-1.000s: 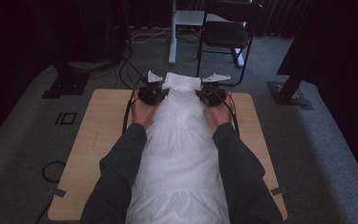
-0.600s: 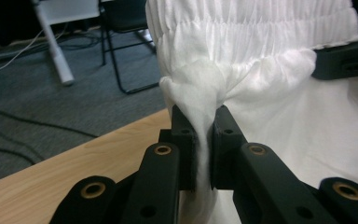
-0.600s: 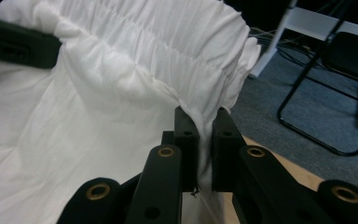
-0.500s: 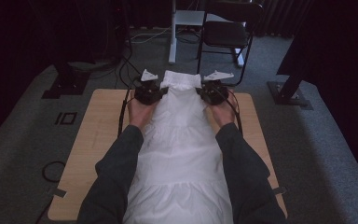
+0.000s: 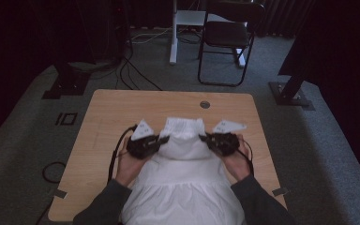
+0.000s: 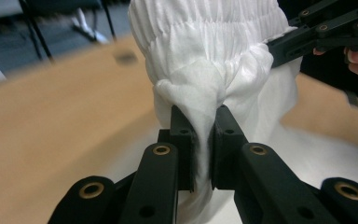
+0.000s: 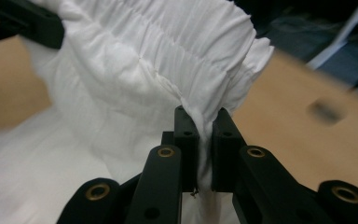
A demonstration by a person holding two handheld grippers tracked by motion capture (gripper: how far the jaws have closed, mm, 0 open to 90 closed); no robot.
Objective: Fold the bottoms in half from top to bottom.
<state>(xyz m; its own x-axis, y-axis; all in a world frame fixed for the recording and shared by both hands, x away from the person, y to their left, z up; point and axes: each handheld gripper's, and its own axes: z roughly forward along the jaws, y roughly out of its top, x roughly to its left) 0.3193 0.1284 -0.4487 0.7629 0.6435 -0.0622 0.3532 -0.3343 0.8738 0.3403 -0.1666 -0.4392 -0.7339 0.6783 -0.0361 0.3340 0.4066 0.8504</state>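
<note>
The white dress lay down the middle of the table, and its gathered top end sat about halfway up the table. A second before, that top end had been way up at the far edge, at 12 o'clock. Both hands had pulled it back toward the person, toward 6 o'clock, so more bare wood showed beyond it.

The left gripper held the dress at the 9 o'clock side of the gathered part. Its jaws were pressed together on a bunch of white cloth. The right gripper held the 3 o'clock side the same way, with its jaws pinching a fold of cloth. Both holds looked the same as before, tight and not slipping.

The gathered band stood up puffy between the two grippers, and the rest of the dress lay flat under the person's arms.

It looked like the top was being folded back over the skirt. The next job would likely be laying it down flat and then letting go.
</note>
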